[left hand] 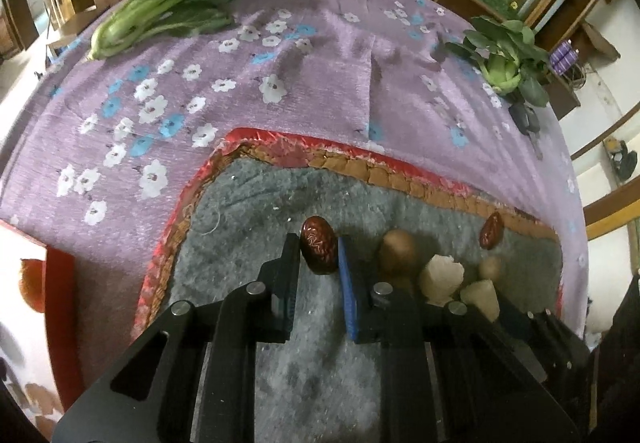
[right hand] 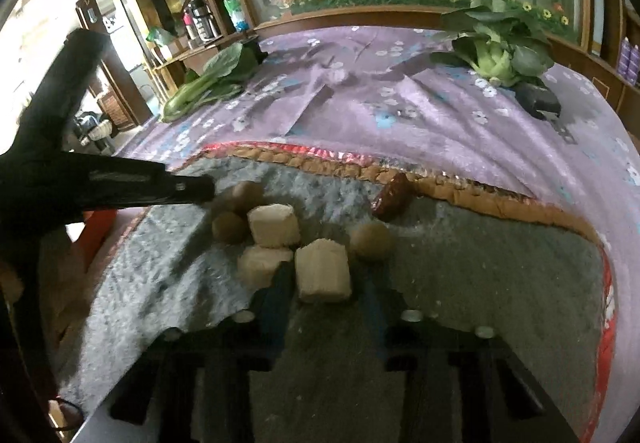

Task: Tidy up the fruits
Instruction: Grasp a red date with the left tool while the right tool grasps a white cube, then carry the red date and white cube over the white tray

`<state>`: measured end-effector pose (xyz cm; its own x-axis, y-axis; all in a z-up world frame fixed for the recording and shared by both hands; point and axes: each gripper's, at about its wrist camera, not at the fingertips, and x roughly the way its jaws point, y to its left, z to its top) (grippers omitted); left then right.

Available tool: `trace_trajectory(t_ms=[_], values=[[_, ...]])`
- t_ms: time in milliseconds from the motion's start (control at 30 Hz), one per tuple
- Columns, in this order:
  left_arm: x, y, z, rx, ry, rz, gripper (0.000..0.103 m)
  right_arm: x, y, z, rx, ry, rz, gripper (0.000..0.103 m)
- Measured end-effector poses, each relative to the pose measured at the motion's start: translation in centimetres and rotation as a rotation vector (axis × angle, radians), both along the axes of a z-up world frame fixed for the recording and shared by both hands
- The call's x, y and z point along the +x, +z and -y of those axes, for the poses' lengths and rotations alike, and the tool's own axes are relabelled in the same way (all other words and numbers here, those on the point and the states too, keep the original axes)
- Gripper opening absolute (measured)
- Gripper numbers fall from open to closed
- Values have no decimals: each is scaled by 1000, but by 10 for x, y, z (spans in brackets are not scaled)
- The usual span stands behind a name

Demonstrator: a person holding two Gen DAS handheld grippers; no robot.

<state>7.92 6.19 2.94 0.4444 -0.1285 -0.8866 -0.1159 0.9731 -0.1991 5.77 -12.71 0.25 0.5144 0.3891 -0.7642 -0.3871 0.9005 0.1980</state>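
Observation:
A grey fuzzy mat with a red and gold border lies on the purple flowered cloth. My left gripper is closed around a wrinkled red date standing on the mat. A second red date lies by the mat's border; it also shows in the right wrist view. Brown round fruits and pale cut chunks lie beside it. My right gripper has its fingers on both sides of a pale chunk, with small gaps. Other chunks and brown fruits surround it.
Two leafy green vegetables lie on the cloth, one at the far left and one at the far right. A dark small object lies near the right one. A red-edged box stands left of the mat.

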Motion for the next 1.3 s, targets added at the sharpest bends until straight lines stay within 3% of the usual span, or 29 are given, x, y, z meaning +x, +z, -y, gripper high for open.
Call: trace_trajectory(t_ms=[133,467,933,1300], values=[[-12,6,4,37,-12,27,18,-8,3,0,-24,-15,18,26],[-61,28,8,141,-21,121,18,-52,32,11,73,-61,59,26],[-123,44,-15,128,-37,141,18,-91,47,-35,73,16,82,26],[-163,53,-57,172,46,183,18,-117,58,-87,64,118,107,26]])
